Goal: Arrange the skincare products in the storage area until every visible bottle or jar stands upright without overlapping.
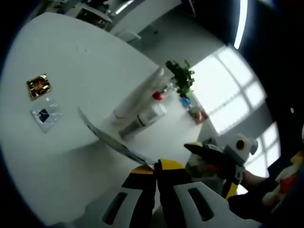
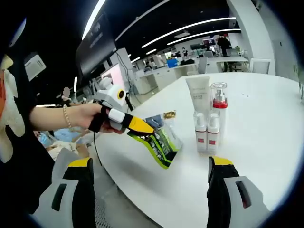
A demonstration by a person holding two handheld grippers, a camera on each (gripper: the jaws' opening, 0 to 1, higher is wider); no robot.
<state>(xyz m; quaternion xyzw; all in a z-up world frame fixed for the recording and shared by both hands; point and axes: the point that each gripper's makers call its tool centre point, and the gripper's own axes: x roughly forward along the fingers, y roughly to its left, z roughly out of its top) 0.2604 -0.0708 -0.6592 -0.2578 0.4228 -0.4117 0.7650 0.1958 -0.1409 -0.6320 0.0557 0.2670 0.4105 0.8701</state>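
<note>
My left gripper (image 1: 155, 167) is shut on the edge of a green and black pouch (image 1: 111, 137), which shows edge-on in the left gripper view. In the right gripper view a hand holds that left gripper (image 2: 141, 127) with the pouch (image 2: 160, 142) hanging above the white table (image 2: 266, 118). Behind it stand a white tube (image 2: 199, 94), a clear pump bottle with a red band (image 2: 218, 107) and two small white bottles (image 2: 201, 133), all upright and close together. My right gripper (image 2: 151, 165) is open and holds nothing, low at the table's near edge.
A gold sachet (image 1: 39, 86) and a clear sachet with a blue patch (image 1: 45, 115) lie flat on the table (image 1: 85, 61). A green plant (image 1: 180, 76) stands beyond the bottles (image 1: 142, 118). Desks, chairs and people fill the room behind.
</note>
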